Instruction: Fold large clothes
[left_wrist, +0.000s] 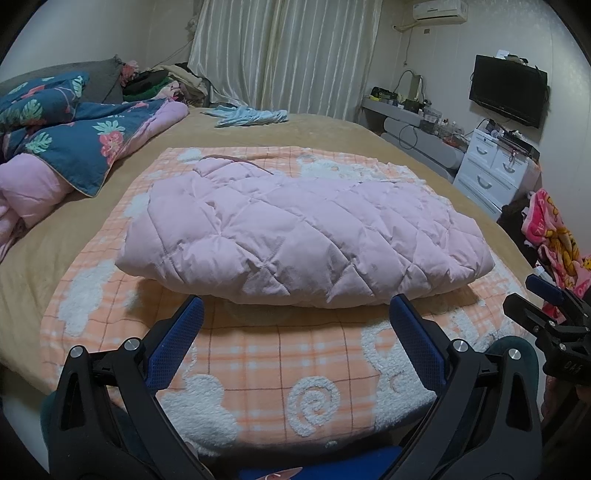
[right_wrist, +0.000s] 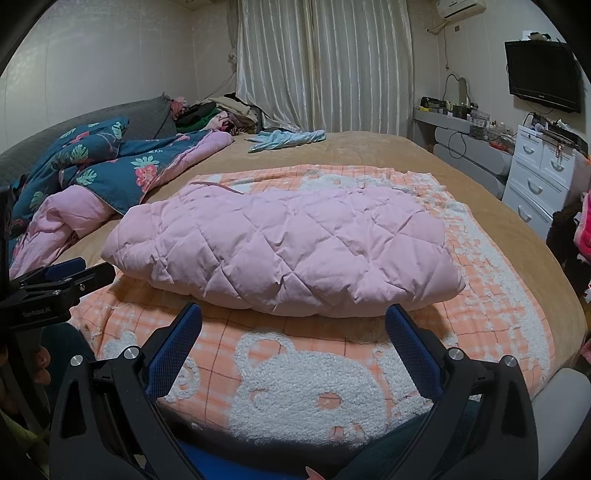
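Note:
A pink quilted jacket (left_wrist: 295, 229) (right_wrist: 280, 247) lies folded into a thick bundle on an orange checked blanket (left_wrist: 280, 362) (right_wrist: 295, 380) with white fleece figures, spread over the bed. My left gripper (left_wrist: 297, 306) is open just short of the bundle's near edge, with nothing between its blue pads. My right gripper (right_wrist: 293, 314) is open too, also a little short of the near edge, and holds nothing. In the left wrist view the right gripper (left_wrist: 550, 325) shows at the right edge. At the left edge of the right wrist view the left gripper (right_wrist: 59, 280) appears.
A blue floral duvet with pink lining (left_wrist: 74, 147) (right_wrist: 103, 181) is heaped at the bed's left. A light blue garment (left_wrist: 251, 115) (right_wrist: 288, 139) lies at the far end. White drawers (left_wrist: 495, 170) (right_wrist: 535, 181), a television (left_wrist: 508, 88) and hanging pink cloth (left_wrist: 554, 236) stand at the right.

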